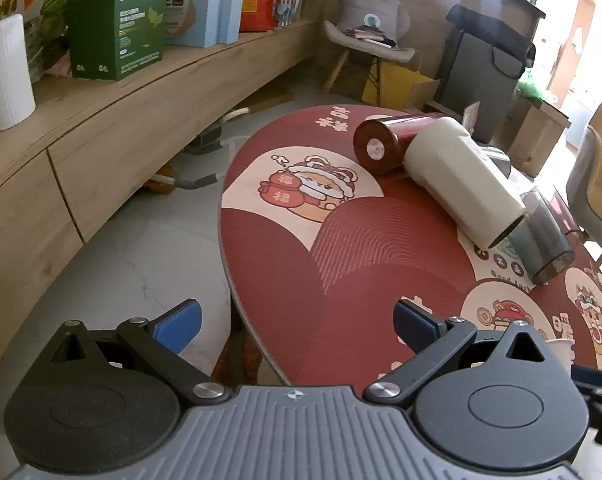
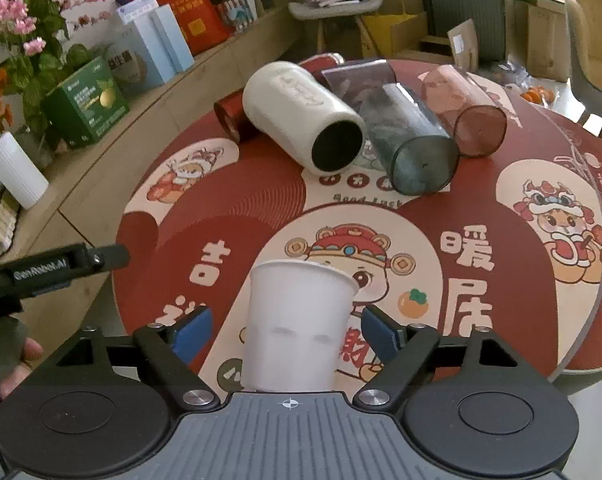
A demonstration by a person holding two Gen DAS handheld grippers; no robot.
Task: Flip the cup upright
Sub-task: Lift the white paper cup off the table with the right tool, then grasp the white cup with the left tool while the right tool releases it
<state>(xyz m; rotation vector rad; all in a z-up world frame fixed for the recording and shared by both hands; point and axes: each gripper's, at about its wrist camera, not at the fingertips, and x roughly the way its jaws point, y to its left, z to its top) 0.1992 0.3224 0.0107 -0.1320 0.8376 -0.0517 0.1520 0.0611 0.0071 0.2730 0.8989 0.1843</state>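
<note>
Nearest the right wrist camera, a white paper cup is standing upright between the spread blue pads of the right gripper. Its long axis is running vertically and its open rim is pointing up; neither pad is touching it, and its base is hidden behind the gripper body. The cup is sitting at the near edge of the round red table.

At the far left of that view, the left gripper's black arm is reaching in, reading "GenRobot.AI" though blurred. Further along on the wooden shelf a white ribbed vase and a green box are standing; the box print is too small to read.

Moving right across the far table, a dark red cylinder, a cream tumbler, a smoky grey cup and a pinkish clear cup are all lying on their sides, mouths or bases facing near. The red cylinder is mostly hidden behind the tumbler. "Good Luck" is partly showing on the mat beneath the grey cup, beside large Chinese characters.

In the left wrist view, the left gripper is hovering wide apart over the table's left edge, pinching nothing. Only a sliver of the cup's rim is showing at the right, cut off by the gripper.
</note>
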